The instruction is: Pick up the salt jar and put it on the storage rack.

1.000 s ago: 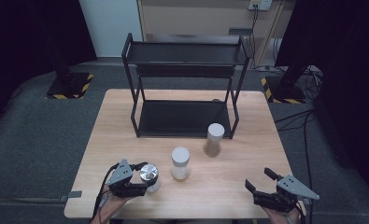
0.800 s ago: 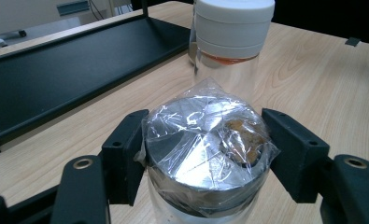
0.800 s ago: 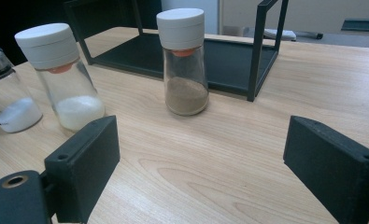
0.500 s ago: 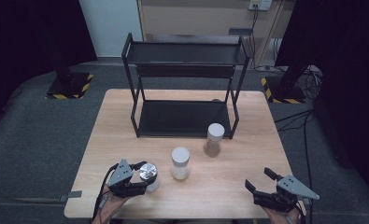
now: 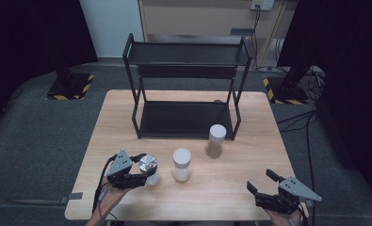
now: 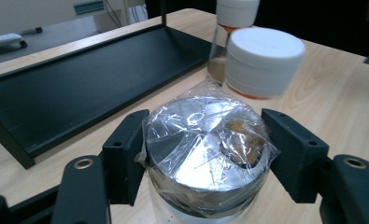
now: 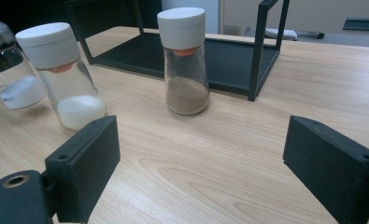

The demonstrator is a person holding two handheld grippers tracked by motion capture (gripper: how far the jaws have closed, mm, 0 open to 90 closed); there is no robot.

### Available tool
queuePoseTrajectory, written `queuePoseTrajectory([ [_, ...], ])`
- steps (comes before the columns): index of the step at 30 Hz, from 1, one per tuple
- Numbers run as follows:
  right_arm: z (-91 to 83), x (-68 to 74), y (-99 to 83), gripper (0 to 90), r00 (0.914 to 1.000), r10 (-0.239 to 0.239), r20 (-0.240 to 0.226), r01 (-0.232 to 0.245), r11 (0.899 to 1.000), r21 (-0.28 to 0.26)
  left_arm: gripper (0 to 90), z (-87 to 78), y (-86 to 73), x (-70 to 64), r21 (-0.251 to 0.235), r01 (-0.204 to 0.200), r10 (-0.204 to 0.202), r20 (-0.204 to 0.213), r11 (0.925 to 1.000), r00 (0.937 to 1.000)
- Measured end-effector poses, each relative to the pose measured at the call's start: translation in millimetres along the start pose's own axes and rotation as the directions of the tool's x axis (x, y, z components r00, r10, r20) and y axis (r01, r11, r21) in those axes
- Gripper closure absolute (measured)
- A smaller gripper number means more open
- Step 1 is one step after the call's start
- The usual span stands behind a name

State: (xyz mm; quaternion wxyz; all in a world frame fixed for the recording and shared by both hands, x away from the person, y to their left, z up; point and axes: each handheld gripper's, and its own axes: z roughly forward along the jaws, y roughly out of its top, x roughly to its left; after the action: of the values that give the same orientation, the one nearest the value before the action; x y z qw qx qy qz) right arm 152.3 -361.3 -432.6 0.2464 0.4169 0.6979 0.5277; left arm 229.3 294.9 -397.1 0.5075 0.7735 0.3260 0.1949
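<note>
Left gripper [image 5: 143, 170] has its jaws clenched on the foil-capped jar [image 6: 205, 154] at the bench's [image 5: 212, 197] front left; right gripper [image 5: 264, 184] sits front right, jaws released, nothing in them; white-powder jar [image 5: 181, 164] stands mid-bench, brown-powder jar [image 5: 215, 140] just beside the rack [image 5: 186, 89].
</note>
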Motion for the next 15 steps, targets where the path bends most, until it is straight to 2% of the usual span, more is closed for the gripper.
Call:
queuePoseTrajectory([
  [9,-0.3,-0.9,-0.5,11.0,1.0000,0.005,-0.002,-0.005,1.000,-0.002,34.2,10.5,18.2,15.8,-0.022,0.053,-0.054,-0.036,0.9983,0.9979],
  [15,-0.2,-1.4,-0.6,11.0,1.0000,0.006,-0.003,-0.006,1.000,-0.002,34.2,24.6,34.5,22.1,-0.029,0.042,-0.044,-0.076,0.9987,0.9962],
])
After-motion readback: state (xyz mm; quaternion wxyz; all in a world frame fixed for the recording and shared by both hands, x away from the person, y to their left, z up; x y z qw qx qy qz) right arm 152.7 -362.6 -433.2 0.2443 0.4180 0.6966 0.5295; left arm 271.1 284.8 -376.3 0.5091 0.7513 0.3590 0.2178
